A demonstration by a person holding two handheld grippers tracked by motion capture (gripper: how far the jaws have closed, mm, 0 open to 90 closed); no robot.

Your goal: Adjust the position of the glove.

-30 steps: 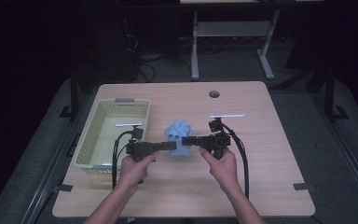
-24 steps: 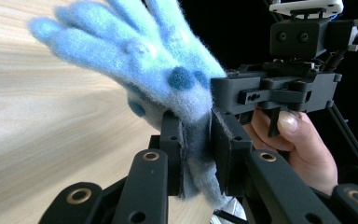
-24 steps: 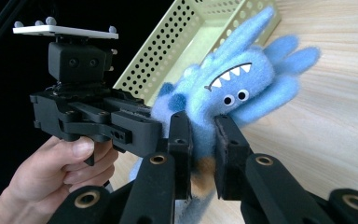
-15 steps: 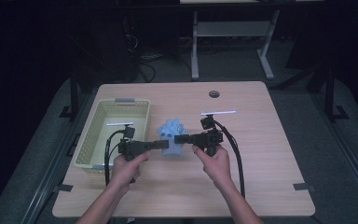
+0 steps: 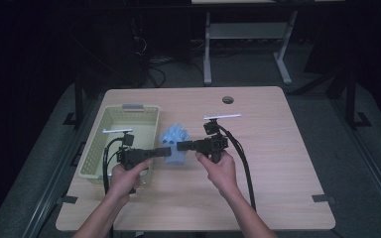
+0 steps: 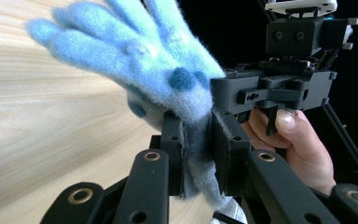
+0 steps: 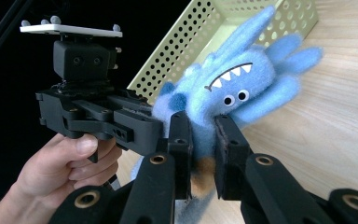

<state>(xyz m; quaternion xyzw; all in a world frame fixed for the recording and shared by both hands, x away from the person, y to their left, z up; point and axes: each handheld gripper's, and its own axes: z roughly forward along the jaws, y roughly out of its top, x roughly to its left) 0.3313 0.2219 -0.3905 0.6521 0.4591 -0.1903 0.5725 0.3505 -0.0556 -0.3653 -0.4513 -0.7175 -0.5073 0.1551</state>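
A fluffy blue monster toy (image 5: pixel 174 143) with white teeth and small eyes hangs just above the table between both grippers, right beside the basket. My left gripper (image 5: pixel 167 152) comes in from the left and is shut on the toy's lower body (image 6: pixel 135 56), with plush pinched between its pads (image 6: pixel 175 140). From the right, my right gripper (image 5: pixel 180 146) is shut on the same toy (image 7: pixel 233 88), which sits squeezed in its jaws (image 7: pixel 200 135). The two gripper tips nearly meet under the toy.
A pale green perforated basket (image 5: pixel 151 110) stands on the left of the wooden table (image 5: pixel 278 173), its wall (image 7: pixel 205 37) close behind the toy. A dark cable hole (image 5: pixel 228 99) sits near the far edge. Cables trail from both grippers.
Both grippers, still holding the toy, have shifted left toward the basket. The grips have not changed.
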